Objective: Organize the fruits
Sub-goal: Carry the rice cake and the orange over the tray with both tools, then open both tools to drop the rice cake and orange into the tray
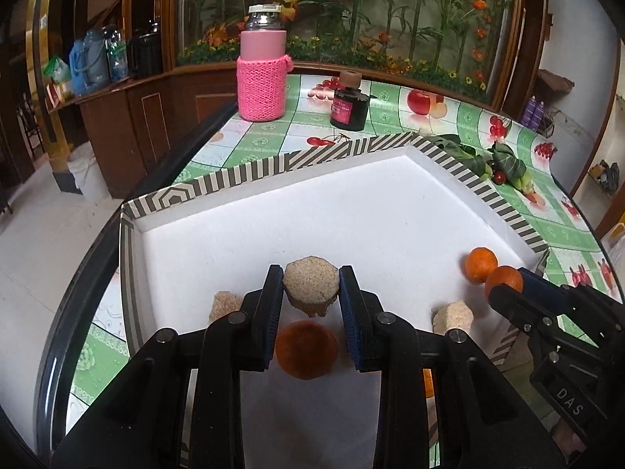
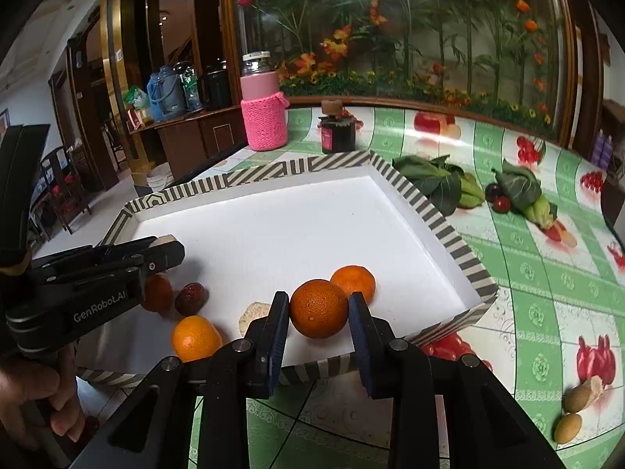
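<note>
In the left wrist view my left gripper (image 1: 311, 278) is shut on a rough beige chunk (image 1: 310, 293), held just above the white floor of the striped tray (image 1: 250, 174). Under it lies a dull orange-brown fruit (image 1: 306, 349), with two more beige chunks (image 1: 224, 305) (image 1: 453, 316) to either side. In the right wrist view my right gripper (image 2: 319, 301) is shut on an orange (image 2: 318, 312) over the tray's (image 2: 429, 211) near edge. Behind it rests a second orange (image 2: 353, 282). A third orange (image 2: 195, 338), a dark red fruit (image 2: 190, 298) and a reddish fruit (image 2: 158, 293) lie to the left.
A bottle in a pink knitted sleeve (image 1: 261, 90) and a dark jar (image 1: 349, 107) stand beyond the tray on the fruit-print tablecloth. Leafy greens (image 2: 433, 181) lie right of the tray. A hand (image 2: 35, 398) holds the left gripper's handle. The table's left edge drops to the floor.
</note>
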`<state>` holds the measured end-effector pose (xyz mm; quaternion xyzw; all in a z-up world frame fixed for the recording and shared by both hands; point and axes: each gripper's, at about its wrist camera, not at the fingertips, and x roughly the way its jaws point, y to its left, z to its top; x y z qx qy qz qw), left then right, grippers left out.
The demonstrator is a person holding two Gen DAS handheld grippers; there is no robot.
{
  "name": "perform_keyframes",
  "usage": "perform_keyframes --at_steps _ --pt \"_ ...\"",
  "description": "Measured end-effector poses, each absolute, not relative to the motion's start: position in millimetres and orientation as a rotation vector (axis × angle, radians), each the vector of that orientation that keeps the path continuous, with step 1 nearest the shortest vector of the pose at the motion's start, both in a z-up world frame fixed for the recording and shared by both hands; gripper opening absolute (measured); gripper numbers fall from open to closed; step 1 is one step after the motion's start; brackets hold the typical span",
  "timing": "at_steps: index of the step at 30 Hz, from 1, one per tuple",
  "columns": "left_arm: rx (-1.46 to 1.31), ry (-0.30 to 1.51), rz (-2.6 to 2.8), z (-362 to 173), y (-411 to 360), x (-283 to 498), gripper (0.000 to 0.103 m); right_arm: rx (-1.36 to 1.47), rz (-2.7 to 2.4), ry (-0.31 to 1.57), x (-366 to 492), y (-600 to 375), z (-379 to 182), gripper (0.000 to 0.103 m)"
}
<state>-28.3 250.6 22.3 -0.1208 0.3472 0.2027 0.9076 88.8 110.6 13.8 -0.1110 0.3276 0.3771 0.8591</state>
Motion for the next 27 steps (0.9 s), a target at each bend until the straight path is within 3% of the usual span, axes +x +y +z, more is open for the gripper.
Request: perform_keyframes --at_steps 27 --pt "-0.267 0.731 0.446 22 252 -29 0.029 -0.242 0.812 0.583 70 107 25 0.033"
